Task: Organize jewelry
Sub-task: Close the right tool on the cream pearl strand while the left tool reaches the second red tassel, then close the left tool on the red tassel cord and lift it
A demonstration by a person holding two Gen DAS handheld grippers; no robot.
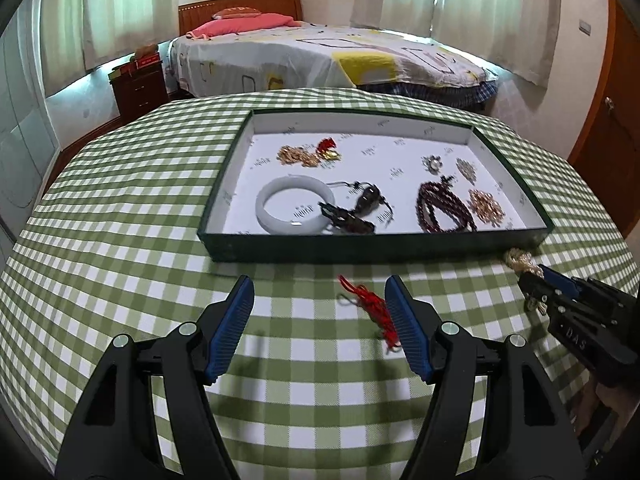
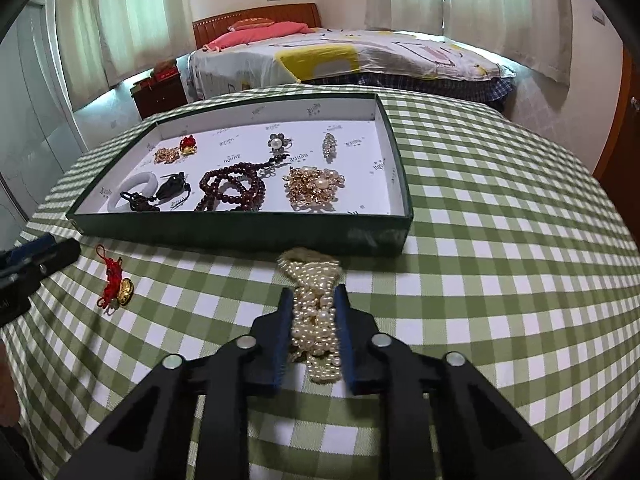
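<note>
A: Where's the pearl piece (image 2: pixel 316 312) sitting?

B: On the cloth (image 2: pixel 500 280), just in front of the tray (image 2: pixel 248 236), its far end nearly touching the wall. The right gripper (image 2: pixel 313 312) is closing on it, pads pressing both sides.

A: And the left gripper (image 1: pixel 320 320)?

B: Gaping wide, holding nothing, with the red charm (image 1: pixel 370 308) lying by its right finger.

A: Risks?

B: Loose strands could be snagging the tray rim or slipping out mid-lift, I'd guess. The tray's right side is looking free; the beads (image 2: pixel 234 192) and brooch (image 2: pixel 314 188) are crowding the middle.

A: Surroundings?

B: Green checked cloth, a bed (image 2: pixel 360 60) behind, curtains (image 2: pixel 120 20) glowing.
</note>
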